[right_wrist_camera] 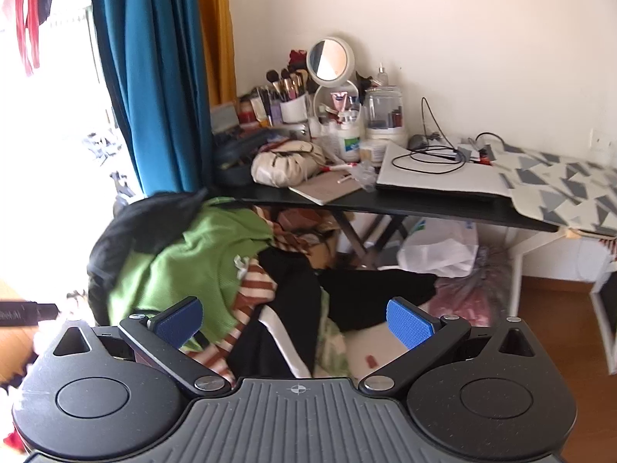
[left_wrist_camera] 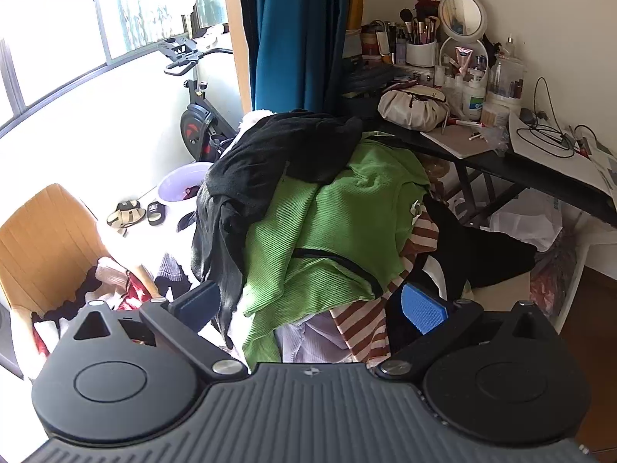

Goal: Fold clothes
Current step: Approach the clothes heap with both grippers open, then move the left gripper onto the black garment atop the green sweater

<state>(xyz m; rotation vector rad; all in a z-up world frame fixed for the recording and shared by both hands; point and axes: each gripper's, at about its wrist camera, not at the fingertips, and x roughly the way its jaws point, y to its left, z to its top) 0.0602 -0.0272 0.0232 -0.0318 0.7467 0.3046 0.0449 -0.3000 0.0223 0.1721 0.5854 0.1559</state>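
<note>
A tall heap of clothes fills the middle of both views. On top lies a black garment (left_wrist_camera: 277,150), under it a green ribbed top (left_wrist_camera: 339,223) (right_wrist_camera: 181,266), then a brown-and-white striped shirt (left_wrist_camera: 362,328) (right_wrist_camera: 250,289) and another black piece (right_wrist_camera: 300,308). My left gripper (left_wrist_camera: 312,305) is open just in front of the green top, blue pads (left_wrist_camera: 422,308) apart, nothing between them. My right gripper (right_wrist_camera: 295,324) is open too, facing the black and striped clothes low on the heap's right side, holding nothing.
A black desk (right_wrist_camera: 424,204) crowded with cosmetics, a round mirror (right_wrist_camera: 329,59) and a laptop stands behind the heap. A teal curtain (left_wrist_camera: 293,34) hangs behind. An orange chair (left_wrist_camera: 42,239) with more clothes is at left, beyond it an exercise bike (left_wrist_camera: 196,115). Plastic bags (right_wrist_camera: 439,249) lie under the desk.
</note>
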